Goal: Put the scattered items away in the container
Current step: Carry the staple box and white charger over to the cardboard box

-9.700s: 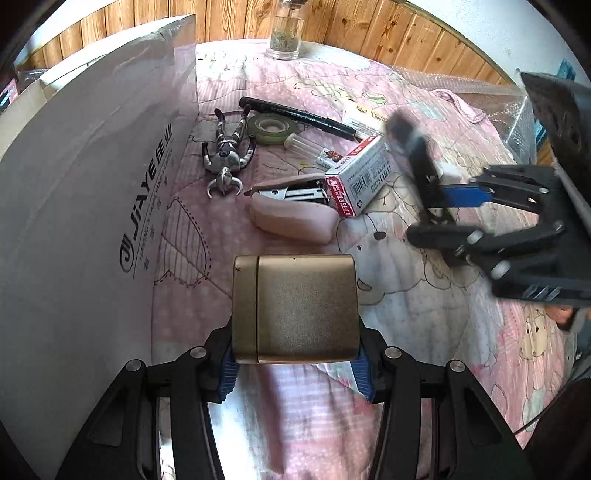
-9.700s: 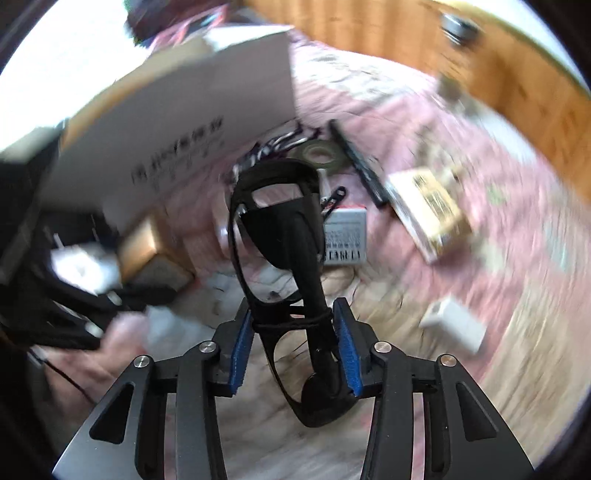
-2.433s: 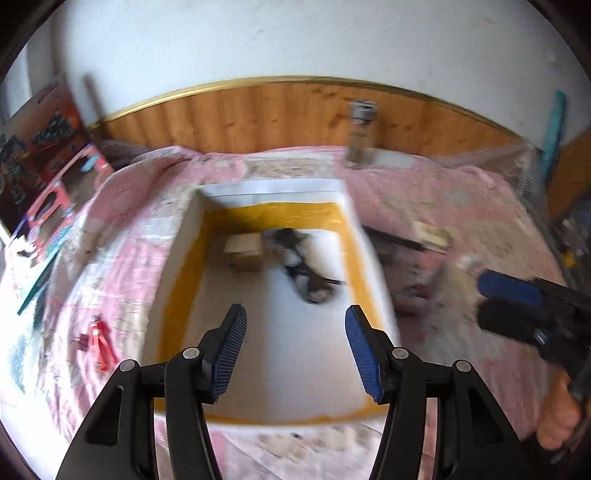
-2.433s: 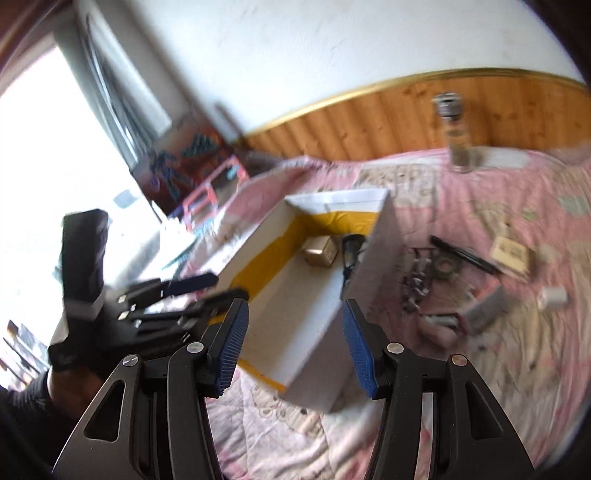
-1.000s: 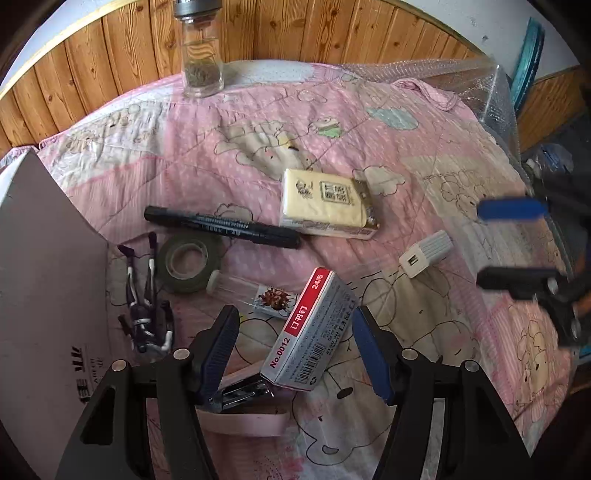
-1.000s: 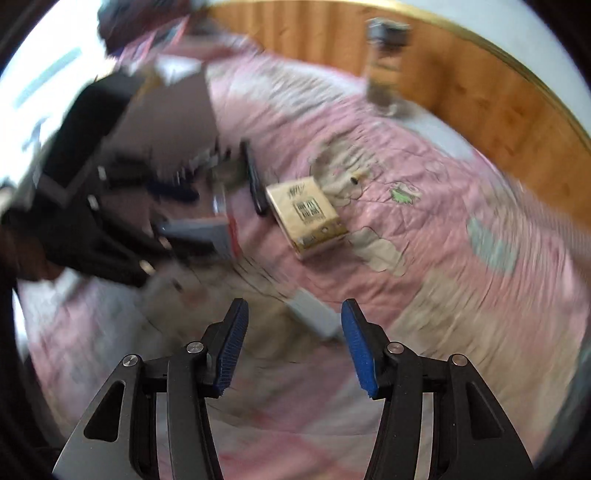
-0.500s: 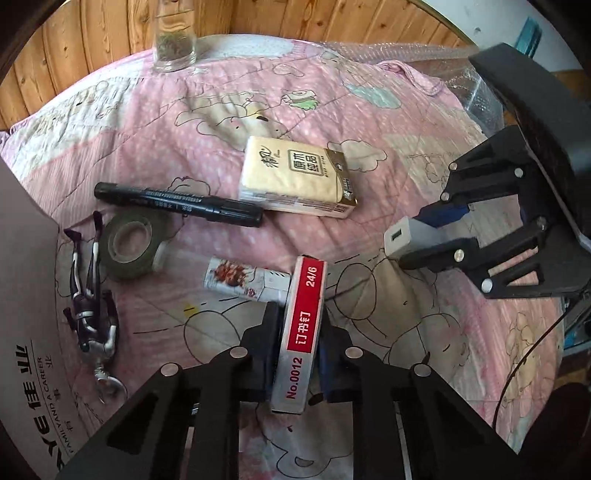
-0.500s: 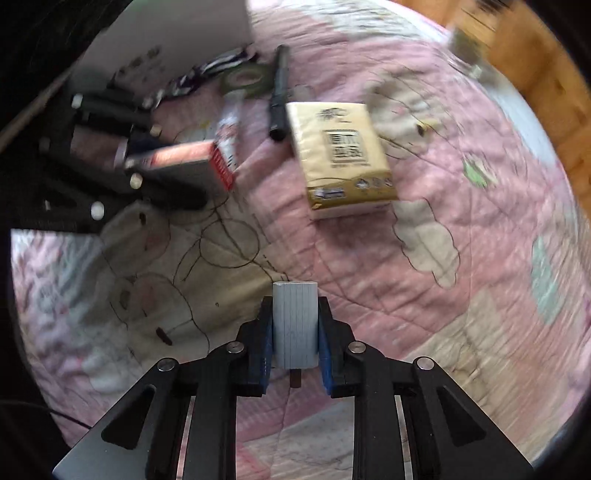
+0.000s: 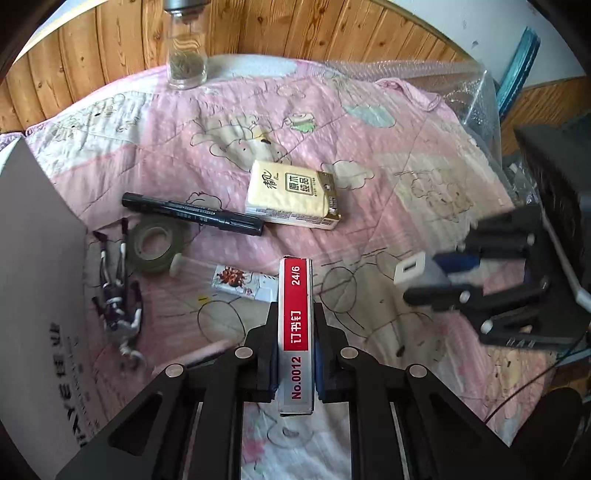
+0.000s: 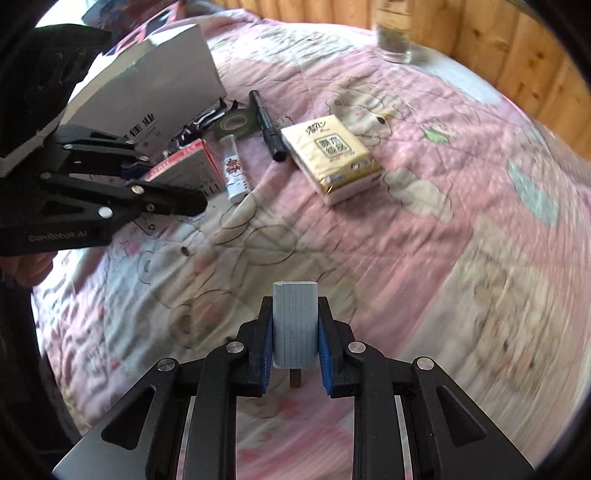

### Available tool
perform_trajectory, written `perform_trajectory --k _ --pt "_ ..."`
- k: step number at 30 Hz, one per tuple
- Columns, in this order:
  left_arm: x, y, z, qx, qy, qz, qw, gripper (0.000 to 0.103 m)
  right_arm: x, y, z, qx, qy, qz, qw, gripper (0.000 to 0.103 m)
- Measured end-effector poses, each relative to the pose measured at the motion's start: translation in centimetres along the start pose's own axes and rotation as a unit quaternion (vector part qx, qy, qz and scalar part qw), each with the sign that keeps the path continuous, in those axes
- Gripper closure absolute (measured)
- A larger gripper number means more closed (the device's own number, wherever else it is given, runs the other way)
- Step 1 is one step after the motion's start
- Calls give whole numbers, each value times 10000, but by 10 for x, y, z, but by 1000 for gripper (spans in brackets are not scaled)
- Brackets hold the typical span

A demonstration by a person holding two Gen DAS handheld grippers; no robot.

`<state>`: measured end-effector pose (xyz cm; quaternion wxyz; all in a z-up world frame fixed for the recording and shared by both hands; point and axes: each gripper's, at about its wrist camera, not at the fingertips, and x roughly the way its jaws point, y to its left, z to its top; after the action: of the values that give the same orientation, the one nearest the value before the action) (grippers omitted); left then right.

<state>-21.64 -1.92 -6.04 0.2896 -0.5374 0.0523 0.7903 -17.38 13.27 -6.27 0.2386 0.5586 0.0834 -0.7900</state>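
Observation:
My left gripper [image 9: 295,354] is shut on a red and white staple box [image 9: 296,332], held on edge above the pink quilt. My right gripper [image 10: 295,343] is shut on a grey ribbed charger plug [image 10: 295,321], also lifted; the same plug [image 9: 412,272] shows at the right of the left wrist view. Left on the quilt are a yellow tissue pack [image 9: 291,195], a black marker [image 9: 192,215], a green tape roll [image 9: 153,246], a small tube [image 9: 229,278] and a metal figure keychain [image 9: 116,291]. The white cardboard box [image 9: 37,266] stands at the left.
A glass jar [image 9: 186,55] stands at the far edge by the wooden wall panelling [image 9: 332,33]. Bubble wrap [image 9: 436,79] lies at the far right corner. A pink stapler [image 9: 201,352] peeks out under my left gripper. A hand [image 10: 26,267] holds the left gripper.
Both grippers have risen from the quilt with their loads. The left one with the staple box has pulled back; the right one with the plug has drifted away from the scattered items.

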Motion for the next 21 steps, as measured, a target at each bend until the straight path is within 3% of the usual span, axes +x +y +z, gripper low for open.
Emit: perform_trajectory --k 5,11,21 --pt "-18 1 -13 -184 -26 -101 9998 88 -9 13 -20 927 -258 59 9953 81" --pt "-40 -3 -32 -306 -84 -155 9994 88 -20 29 -37 1843 -556 279 9809 81" --pt "-69 -21 -60 -154 -188 -79 9997 88 -26 60 -63 2578 -899 569 9603 81"
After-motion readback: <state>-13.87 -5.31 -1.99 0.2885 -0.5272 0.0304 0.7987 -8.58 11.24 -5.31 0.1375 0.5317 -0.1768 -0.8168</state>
